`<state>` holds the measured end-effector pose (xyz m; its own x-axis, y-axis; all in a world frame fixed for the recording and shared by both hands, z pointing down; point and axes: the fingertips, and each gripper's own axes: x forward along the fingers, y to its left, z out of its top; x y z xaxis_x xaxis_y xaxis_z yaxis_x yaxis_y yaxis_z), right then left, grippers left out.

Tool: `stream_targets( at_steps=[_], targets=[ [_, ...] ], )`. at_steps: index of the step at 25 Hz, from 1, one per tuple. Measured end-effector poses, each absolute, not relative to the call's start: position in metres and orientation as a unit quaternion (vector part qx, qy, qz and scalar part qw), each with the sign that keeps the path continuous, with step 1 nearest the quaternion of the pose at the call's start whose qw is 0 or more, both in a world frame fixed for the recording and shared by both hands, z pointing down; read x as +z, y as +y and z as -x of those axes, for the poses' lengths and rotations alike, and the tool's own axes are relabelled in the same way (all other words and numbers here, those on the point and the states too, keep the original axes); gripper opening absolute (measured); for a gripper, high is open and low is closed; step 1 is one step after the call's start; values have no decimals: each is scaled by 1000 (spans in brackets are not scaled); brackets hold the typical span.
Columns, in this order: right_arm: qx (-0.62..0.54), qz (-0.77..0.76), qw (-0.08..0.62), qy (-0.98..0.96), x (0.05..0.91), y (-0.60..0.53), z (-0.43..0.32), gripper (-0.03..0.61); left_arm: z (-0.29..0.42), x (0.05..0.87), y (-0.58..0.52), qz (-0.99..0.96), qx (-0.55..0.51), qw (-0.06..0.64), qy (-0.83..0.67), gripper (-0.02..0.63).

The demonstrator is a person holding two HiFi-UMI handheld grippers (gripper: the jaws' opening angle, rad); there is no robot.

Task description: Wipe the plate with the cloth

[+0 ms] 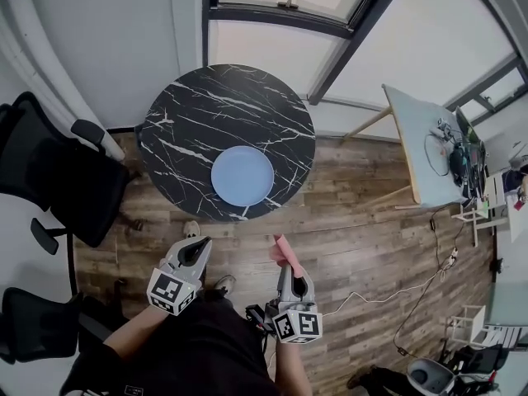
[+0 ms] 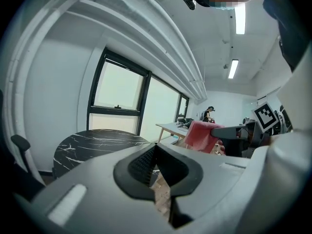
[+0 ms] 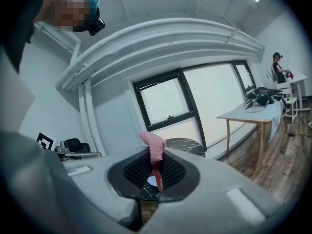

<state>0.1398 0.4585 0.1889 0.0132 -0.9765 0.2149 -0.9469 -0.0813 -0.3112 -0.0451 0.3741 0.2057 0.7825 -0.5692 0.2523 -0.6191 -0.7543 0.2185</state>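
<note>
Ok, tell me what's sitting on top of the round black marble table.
Only a pale blue plate, near the edge of the table closest to the person. The patch of tabletop under the plate is covered. The pink cloth isn't there; the right tongs hold it.

Reads as an office or shared workroom. In the head view: black swivel chairs (image 1: 58,180) at 9 and 8 o'clock, a pale desk (image 1: 412,122) at 3 o'clock loaded with cables (image 1: 437,151), tall dark-framed windows (image 1: 280,11) at 12, a round marble table (image 1: 198,114) just below them, plank floor (image 1: 355,229) with a loose cord (image 1: 396,291) at 4. Strip lights (image 2: 240,21) on the ceiling at 1 o'clock in the left gripper view. A person (image 3: 279,67) far back at 2 o'clock in the right gripper view.
</note>
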Motion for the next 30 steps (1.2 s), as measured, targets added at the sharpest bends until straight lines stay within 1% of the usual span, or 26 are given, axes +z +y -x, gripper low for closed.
stream_targets(
  at_steps=[4,12,22,30],
  targets=[
    [-185,719,34,669,192,431,-142,21,40,212,346,-934,81,162,-307,2],
    [-182,728,8,661,195,351,-140,21,40,230,256,-930,109,192,-295,2],
    [-183,729,-53,658,209,255,-128,21,45,269,175,-925,147,237,-259,2],
    [-182,725,-95,657,228,203,-126,21,46,309,126,-926,169,249,-228,3]
  ],
)
